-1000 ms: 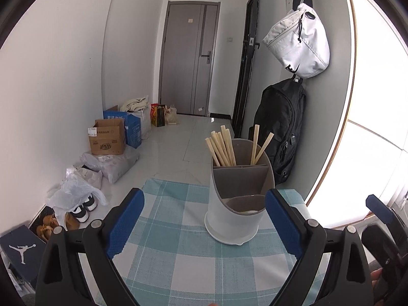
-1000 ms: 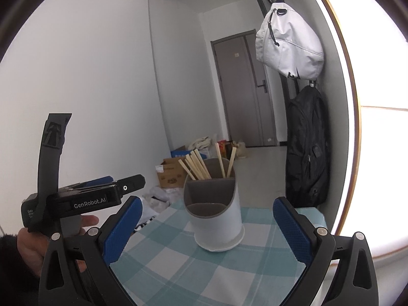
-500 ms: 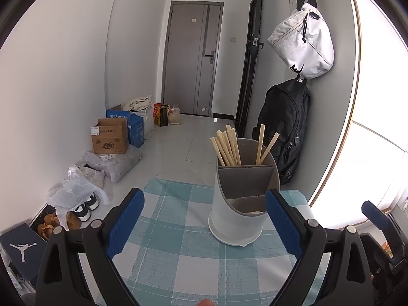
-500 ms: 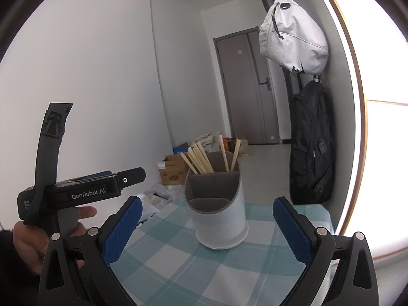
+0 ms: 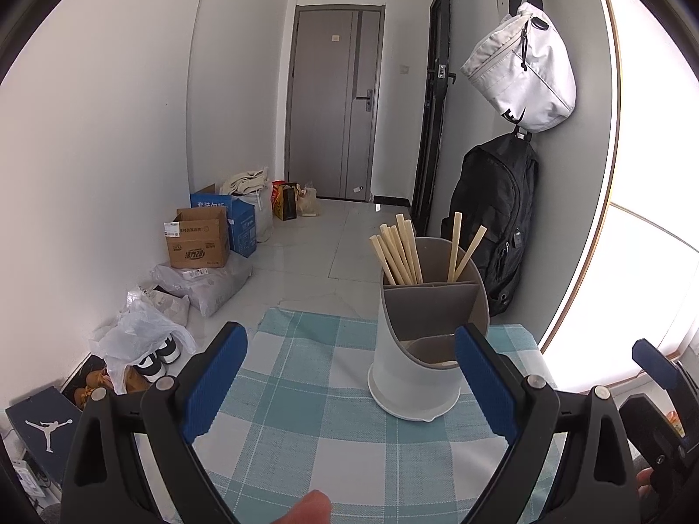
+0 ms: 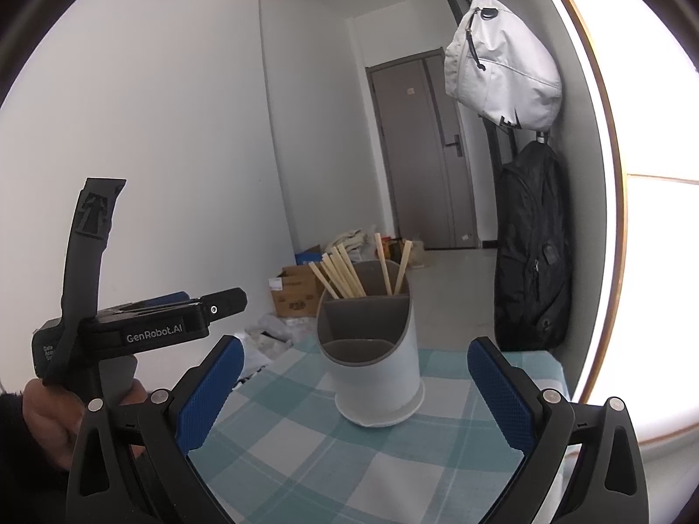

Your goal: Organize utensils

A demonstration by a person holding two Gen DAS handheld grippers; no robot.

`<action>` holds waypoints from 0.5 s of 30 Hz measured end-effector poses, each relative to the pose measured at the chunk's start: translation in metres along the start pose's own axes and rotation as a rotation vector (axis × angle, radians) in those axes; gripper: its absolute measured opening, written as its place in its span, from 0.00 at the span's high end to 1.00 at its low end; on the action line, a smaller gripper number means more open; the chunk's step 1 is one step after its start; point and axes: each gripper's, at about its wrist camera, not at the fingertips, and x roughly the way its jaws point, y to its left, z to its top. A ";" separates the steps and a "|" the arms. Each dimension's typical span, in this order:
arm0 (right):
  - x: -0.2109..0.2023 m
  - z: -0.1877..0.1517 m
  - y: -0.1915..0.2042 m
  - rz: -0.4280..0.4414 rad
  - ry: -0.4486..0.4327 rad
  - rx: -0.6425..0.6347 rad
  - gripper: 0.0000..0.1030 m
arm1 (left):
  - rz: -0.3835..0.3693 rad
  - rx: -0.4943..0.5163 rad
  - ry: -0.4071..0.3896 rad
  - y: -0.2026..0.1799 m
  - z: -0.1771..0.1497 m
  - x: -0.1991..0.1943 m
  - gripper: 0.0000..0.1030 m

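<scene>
A white utensil holder [image 5: 404,375] with grey divided compartments stands on the teal checked tablecloth [image 5: 297,397]. Several wooden chopsticks [image 5: 395,253] lean in its back left compartment and two more [image 5: 463,246] in the back right one. The front compartment looks empty. My left gripper [image 5: 349,369] is open, held above the cloth just short of the holder, nothing between its blue pads. My right gripper [image 6: 356,384] is open too, facing the same holder [image 6: 375,375] and chopsticks [image 6: 338,273]. The left gripper's body [image 6: 131,327] shows at the left, held by a hand [image 6: 48,419].
The table's far edge drops to a tiled floor with cardboard boxes [image 5: 198,242], bags and shoes [image 5: 153,353] along the left wall. A black backpack [image 5: 493,222] and a white bag [image 5: 522,70] hang on the right wall. A fingertip [image 5: 306,508] shows at the bottom.
Both grippers have drawn back and risen slightly, so the holder sits a little further right and lower in view. Both stay open and empty.
</scene>
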 end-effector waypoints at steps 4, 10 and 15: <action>0.000 0.000 0.001 -0.002 0.002 -0.001 0.00 | 0.000 0.001 -0.004 0.000 -0.001 0.000 0.10; 0.000 0.000 0.002 -0.003 0.001 -0.008 0.00 | -0.010 -0.001 0.018 0.000 -0.003 0.003 0.10; 0.000 0.000 0.002 -0.003 0.004 -0.013 0.00 | -0.004 -0.011 0.012 0.001 -0.002 0.002 0.10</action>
